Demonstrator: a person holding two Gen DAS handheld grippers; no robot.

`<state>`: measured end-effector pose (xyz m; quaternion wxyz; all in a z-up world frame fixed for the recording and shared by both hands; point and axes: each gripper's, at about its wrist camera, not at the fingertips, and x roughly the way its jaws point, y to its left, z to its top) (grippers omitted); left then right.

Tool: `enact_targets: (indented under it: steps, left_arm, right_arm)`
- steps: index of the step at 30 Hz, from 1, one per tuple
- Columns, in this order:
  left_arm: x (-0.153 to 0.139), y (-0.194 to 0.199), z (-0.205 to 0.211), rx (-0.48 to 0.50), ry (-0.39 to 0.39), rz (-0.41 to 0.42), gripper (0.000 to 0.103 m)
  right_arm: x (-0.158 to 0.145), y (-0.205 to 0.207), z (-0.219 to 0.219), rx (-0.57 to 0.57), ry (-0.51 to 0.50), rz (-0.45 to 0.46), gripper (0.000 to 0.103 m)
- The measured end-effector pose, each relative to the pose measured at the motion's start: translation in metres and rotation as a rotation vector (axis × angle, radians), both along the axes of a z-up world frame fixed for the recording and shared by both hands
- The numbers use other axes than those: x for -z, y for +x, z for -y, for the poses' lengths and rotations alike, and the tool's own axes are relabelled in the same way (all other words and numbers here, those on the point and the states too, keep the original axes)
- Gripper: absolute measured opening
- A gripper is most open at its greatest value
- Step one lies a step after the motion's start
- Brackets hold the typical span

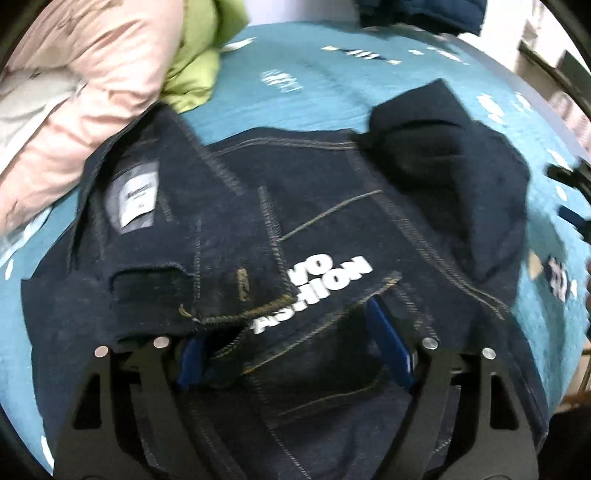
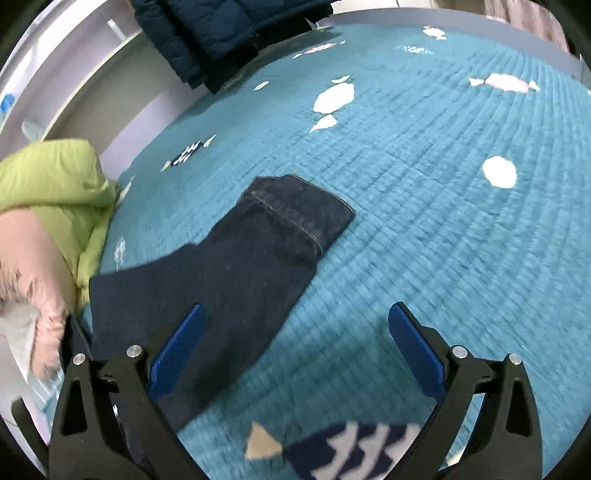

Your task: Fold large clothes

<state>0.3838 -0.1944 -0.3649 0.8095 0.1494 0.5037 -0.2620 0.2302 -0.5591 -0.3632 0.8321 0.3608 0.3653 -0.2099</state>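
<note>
A dark denim jacket (image 1: 314,236) with tan stitching and white lettering lies on the teal quilted bed (image 1: 317,99). One sleeve is folded across its front, and a cuff lies at its far right. My left gripper (image 1: 291,339) is open just above the jacket's near part, with denim between and partly over its blue pads. In the right wrist view a denim sleeve (image 2: 236,266) stretches over the quilt (image 2: 443,221), cuff pointing away. My right gripper (image 2: 295,350) is open and empty, its left finger over the sleeve and its right finger over bare quilt.
A pink padded garment (image 1: 85,88) and a green padded garment (image 1: 199,59) are piled at the left of the bed. A navy puffer jacket (image 2: 221,33) lies at the far edge. The bed's pale frame (image 2: 74,74) runs along the left.
</note>
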Motion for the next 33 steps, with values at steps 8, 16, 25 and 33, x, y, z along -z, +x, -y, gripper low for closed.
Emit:
enact_targets:
  steps: [8, 16, 25, 33]
  left_arm:
    - [-0.046, 0.010, -0.056, -0.143, -0.239, -0.005, 0.079]
    - [-0.093, 0.008, -0.137, -0.293, -0.384, 0.041, 0.079]
    - [-0.049, 0.015, -0.085, -0.209, -0.188, -0.053, 0.079]
    - [0.002, 0.010, -0.050, -0.159, -0.029, -0.116, 0.080]
  right_arm:
    - [0.020, 0.028, 0.010, -0.029, 0.052, 0.043, 0.096]
    - [0.028, 0.025, 0.022, -0.024, 0.098, 0.085, 0.028]
    - [-0.022, 0.022, -0.001, -0.101, 0.056, 0.275, 0.003]
    - [0.003, 0.021, 0.015, 0.008, 0.131, 0.157, 0.009]
